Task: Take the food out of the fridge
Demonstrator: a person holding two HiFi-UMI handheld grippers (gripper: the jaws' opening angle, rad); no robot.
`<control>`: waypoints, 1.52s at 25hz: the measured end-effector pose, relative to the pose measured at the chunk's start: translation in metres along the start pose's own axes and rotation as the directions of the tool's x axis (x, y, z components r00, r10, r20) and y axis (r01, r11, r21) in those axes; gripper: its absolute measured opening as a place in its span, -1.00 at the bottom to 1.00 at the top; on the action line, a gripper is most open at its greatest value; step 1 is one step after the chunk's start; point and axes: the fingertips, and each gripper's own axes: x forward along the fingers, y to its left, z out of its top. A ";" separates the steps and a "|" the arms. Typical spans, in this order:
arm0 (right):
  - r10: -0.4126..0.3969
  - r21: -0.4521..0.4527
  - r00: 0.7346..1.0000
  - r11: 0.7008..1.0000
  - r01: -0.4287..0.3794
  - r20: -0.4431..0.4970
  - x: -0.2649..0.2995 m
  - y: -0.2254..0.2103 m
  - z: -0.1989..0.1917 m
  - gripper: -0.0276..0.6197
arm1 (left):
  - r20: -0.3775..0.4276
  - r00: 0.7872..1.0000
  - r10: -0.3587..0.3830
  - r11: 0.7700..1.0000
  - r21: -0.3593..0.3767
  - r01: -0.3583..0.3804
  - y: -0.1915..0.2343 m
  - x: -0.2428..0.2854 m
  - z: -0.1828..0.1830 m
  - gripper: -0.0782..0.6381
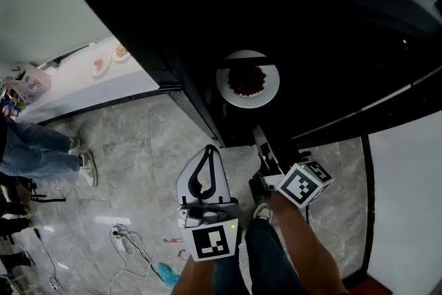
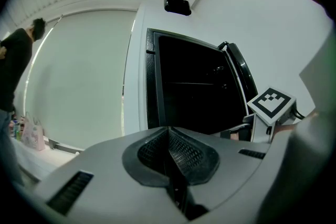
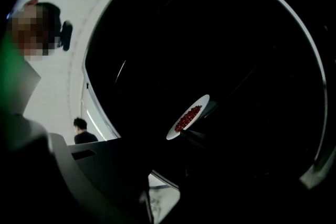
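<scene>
The red food (image 1: 247, 79) sits on a white plate (image 1: 228, 88) inside the dark fridge (image 1: 331, 45). Probably light but breakable and slick, so I'd pinch the near rim. Right gripper (image 1: 262, 135) is just short of it with jaws apart; left gripper (image 1: 208, 155) is pressed together and empty.

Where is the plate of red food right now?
In the head view, the plate sits centre inside the dark fridge, just beyond the right gripper's tip.

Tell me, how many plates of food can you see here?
3. One white plate of red food sits inside the dark fridge. Two smaller plates sit side by side on the white counter, far left. The dark fridge may hide more.
</scene>
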 end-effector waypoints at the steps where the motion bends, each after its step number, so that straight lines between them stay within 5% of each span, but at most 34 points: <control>1: -0.002 0.072 1.000 0.997 0.001 0.016 0.001 -0.004 0.001 -0.63 | 0.002 1.000 0.001 1.000 0.000 -0.001 0.000 0.000 0.001 -0.74; 7: -0.016 0.374 0.993 0.927 -0.028 0.114 0.013 -0.016 0.007 -0.60 | 0.006 1.000 0.002 1.000 0.007 -0.002 0.004 -0.001 0.004 -0.74; 14: -0.028 0.499 0.988 0.865 -0.052 0.152 0.030 -0.024 0.006 -0.59 | 0.007 1.000 0.007 1.000 0.008 -0.007 0.007 -0.002 0.004 -0.74; 38: -0.071 0.618 0.982 0.785 -0.055 0.177 0.039 -0.028 0.003 -0.76 | 0.001 1.000 0.023 1.000 -0.008 -0.023 0.016 -0.007 0.000 -0.74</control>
